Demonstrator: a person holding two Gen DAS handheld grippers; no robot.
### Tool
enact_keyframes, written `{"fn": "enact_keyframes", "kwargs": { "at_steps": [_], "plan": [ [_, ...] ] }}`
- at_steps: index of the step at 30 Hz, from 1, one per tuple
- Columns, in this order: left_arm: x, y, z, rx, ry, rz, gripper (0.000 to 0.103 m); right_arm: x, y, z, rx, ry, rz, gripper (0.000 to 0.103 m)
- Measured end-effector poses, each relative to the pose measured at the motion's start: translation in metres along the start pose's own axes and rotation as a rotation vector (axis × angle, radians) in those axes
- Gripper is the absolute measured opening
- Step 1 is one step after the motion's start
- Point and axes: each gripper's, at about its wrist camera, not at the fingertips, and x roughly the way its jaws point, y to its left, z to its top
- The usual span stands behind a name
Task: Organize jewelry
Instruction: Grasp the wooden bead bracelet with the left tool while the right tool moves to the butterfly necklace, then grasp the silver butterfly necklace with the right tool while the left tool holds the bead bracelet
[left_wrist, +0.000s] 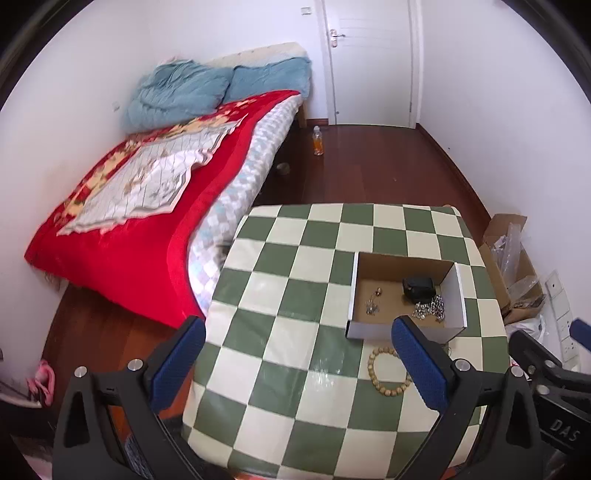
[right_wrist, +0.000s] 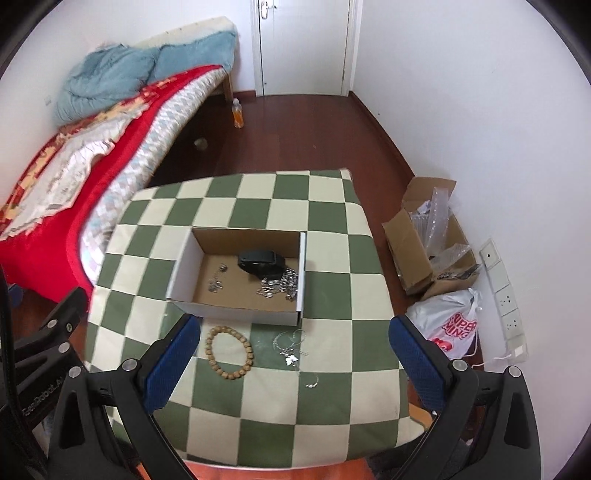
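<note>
Blue pads are seen on both tools, and each pair of fingers is spread wide with nothing held between them. The left gripper (left_wrist: 298, 362) is poised above the near left part of the checked table (left_wrist: 280, 295), its right pad overlapping the near edge of the cardboard box (left_wrist: 369, 329) in the picture; contact cannot be judged. The right gripper (right_wrist: 294, 356) is held over the near edge of the same table (right_wrist: 332, 424), touching nothing.

Inside the cardboard box (right_wrist: 236, 310) a black case (right_wrist: 260, 260) is set toward the back, a heap of silver chains (right_wrist: 279, 286) lies just in front of it, and a few small silver pieces (right_wrist: 216, 281) are scattered on the left. On the cloth just before the box a wooden bead bracelet (right_wrist: 229, 353) is laid, with a thin silver necklace (right_wrist: 290, 345) beside it and a small silver ring (right_wrist: 312, 384) nearer the edge.
</note>
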Motion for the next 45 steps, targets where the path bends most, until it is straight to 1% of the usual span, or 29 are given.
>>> {"fn": "enact_keyframes", "kwargs": {
  "at_steps": [3, 4, 6, 8, 10, 12, 13, 14, 15, 16, 17, 18, 20, 25, 31, 32, 33, 34, 35, 37, 38, 39, 42, 45],
  "plan": [
    [0.010, 0.006, -0.013, -0.043, 0.038, -0.005, 0.103, -0.009, -0.008, -0.012, 0.024, -0.007, 0.028, 0.103],
    [0.014, 0.005, -0.017, -0.046, 0.050, -0.004, 0.103, -0.008, -0.014, -0.019, 0.043, 0.006, 0.026, 0.103],
    [0.034, 0.001, -0.030, -0.028, 0.103, 0.018, 0.103, 0.000, -0.026, -0.030, 0.070, 0.030, 0.027, 0.103],
    [0.052, -0.005, -0.042, -0.008, 0.148, 0.033, 0.103, 0.020, -0.044, -0.046, 0.120, 0.089, 0.008, 0.103],
    [0.068, -0.010, -0.051, 0.004, 0.188, 0.034, 0.103, 0.038, -0.058, -0.058, 0.158, 0.134, 0.009, 0.102],
    [0.090, -0.018, -0.060, 0.011, 0.246, 0.018, 0.102, 0.060, -0.072, -0.071, 0.195, 0.174, 0.016, 0.098],
    [0.096, -0.020, -0.062, 0.014, 0.262, 0.002, 0.102, 0.071, -0.077, -0.077, 0.202, 0.195, 0.017, 0.090],
    [0.106, -0.024, -0.065, 0.019, 0.285, -0.013, 0.097, 0.086, -0.081, -0.082, 0.209, 0.227, 0.021, 0.082],
    [0.116, -0.029, -0.067, 0.024, 0.312, -0.021, 0.092, 0.097, -0.083, -0.087, 0.214, 0.250, 0.030, 0.079],
    [0.125, -0.034, -0.070, 0.025, 0.339, -0.038, 0.089, 0.107, -0.085, -0.091, 0.221, 0.268, 0.035, 0.074],
    [0.132, -0.038, -0.071, 0.023, 0.360, -0.045, 0.083, 0.117, -0.086, -0.094, 0.223, 0.283, 0.043, 0.073],
    [0.139, -0.041, -0.072, 0.022, 0.377, -0.051, 0.080, 0.125, -0.086, -0.096, 0.228, 0.294, 0.049, 0.073],
    [0.152, -0.050, -0.075, 0.020, 0.410, -0.070, 0.080, 0.140, -0.084, -0.099, 0.230, 0.311, 0.059, 0.073],
    [0.176, -0.069, -0.080, 0.038, 0.459, -0.078, 0.080, 0.169, -0.075, -0.098, 0.240, 0.341, 0.085, 0.073],
    [0.193, -0.081, -0.086, 0.051, 0.498, -0.082, 0.079, 0.187, -0.060, -0.092, 0.206, 0.344, 0.091, 0.073],
    [0.194, -0.083, -0.088, 0.056, 0.501, -0.084, 0.076, 0.189, -0.059, -0.092, 0.203, 0.344, 0.091, 0.073],
    [0.196, -0.085, -0.089, 0.063, 0.503, -0.091, 0.069, 0.191, -0.058, -0.091, 0.204, 0.345, 0.095, 0.073],
    [0.196, -0.086, -0.090, 0.065, 0.501, -0.102, 0.066, 0.193, -0.057, -0.090, 0.205, 0.344, 0.098, 0.073],
    [0.195, -0.086, -0.091, 0.062, 0.489, -0.115, 0.061, 0.193, -0.058, -0.090, 0.203, 0.344, 0.098, 0.073],
    [0.193, -0.087, -0.091, 0.065, 0.484, -0.141, 0.045, 0.195, -0.058, -0.090, 0.203, 0.345, 0.104, 0.073],
    [0.190, -0.088, -0.090, 0.078, 0.473, -0.139, 0.024, 0.196, -0.057, -0.090, 0.202, 0.348, 0.105, 0.073],
    [0.189, -0.088, -0.090, 0.089, 0.475, -0.140, 0.010, 0.197, -0.056, -0.090, 0.200, 0.350, 0.107, 0.073],
    [0.187, -0.080, -0.092, 0.100, 0.484, -0.125, 0.007, 0.199, -0.055, -0.092, 0.196, 0.354, 0.113, 0.073],
    [0.183, -0.068, -0.097, 0.092, 0.492, -0.105, 0.006, 0.200, -0.051, -0.094, 0.185, 0.357, 0.116, 0.073]
  ]
}}
